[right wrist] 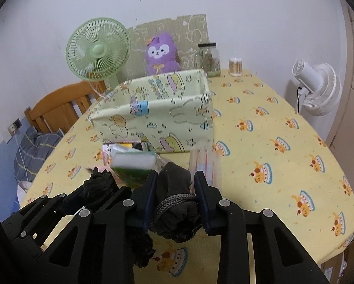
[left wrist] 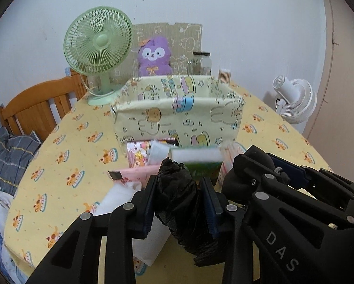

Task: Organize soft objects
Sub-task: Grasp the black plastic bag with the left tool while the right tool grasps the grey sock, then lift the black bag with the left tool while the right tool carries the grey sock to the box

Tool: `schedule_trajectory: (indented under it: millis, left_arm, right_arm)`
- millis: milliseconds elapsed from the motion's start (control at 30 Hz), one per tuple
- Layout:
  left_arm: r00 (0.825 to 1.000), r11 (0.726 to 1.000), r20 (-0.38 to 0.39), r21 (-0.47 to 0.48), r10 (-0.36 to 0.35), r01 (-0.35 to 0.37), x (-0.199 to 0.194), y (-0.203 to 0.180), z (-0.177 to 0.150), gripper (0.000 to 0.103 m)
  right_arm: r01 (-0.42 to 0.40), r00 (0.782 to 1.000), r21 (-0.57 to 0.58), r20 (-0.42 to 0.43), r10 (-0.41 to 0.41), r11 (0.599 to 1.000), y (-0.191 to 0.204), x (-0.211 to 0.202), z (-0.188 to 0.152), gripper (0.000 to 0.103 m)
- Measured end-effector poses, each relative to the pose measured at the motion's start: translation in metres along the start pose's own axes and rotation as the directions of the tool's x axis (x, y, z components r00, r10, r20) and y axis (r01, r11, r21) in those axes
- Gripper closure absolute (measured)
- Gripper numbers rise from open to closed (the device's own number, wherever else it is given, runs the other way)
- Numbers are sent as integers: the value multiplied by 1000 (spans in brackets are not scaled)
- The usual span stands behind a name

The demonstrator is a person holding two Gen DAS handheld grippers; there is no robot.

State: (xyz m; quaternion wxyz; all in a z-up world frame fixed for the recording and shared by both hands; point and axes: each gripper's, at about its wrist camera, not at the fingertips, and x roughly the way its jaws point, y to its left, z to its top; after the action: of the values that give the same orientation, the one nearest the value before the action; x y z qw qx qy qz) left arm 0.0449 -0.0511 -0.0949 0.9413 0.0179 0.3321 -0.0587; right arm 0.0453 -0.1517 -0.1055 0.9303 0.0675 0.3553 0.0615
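My left gripper (left wrist: 179,184) is shut on a crumpled black plastic bag (left wrist: 177,198), held a little above the table. Beside it, my right gripper (right wrist: 175,182) is shut on a dark grey drawstring pouch (right wrist: 174,213), its cord wrapped around the middle. Ahead of both stands an open fabric bin (left wrist: 177,120) printed with cartoon animals. In front of the bin lies a pile of soft things: a green and white sponge pack (left wrist: 196,158), pink packets (left wrist: 136,175), a white cloth (left wrist: 120,198) and a striped clear packet (right wrist: 205,163).
Behind the bin are a green desk fan (left wrist: 99,47), a purple plush toy (left wrist: 154,56), a glass jar (left wrist: 201,62) and a tub of cotton swabs (left wrist: 224,74). A white fan (left wrist: 295,101) stands off the table's right edge, a wooden headboard (left wrist: 35,104) at the left.
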Motion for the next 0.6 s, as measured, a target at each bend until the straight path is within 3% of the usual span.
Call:
schedule_trajectory:
  millis: [600]
  left_arm:
    - [997,1000,83,-3,1,-1,-39,-2,33,66]
  right_arm:
    - [3,997,-16,81,-2,1000,10,-40,33,68]
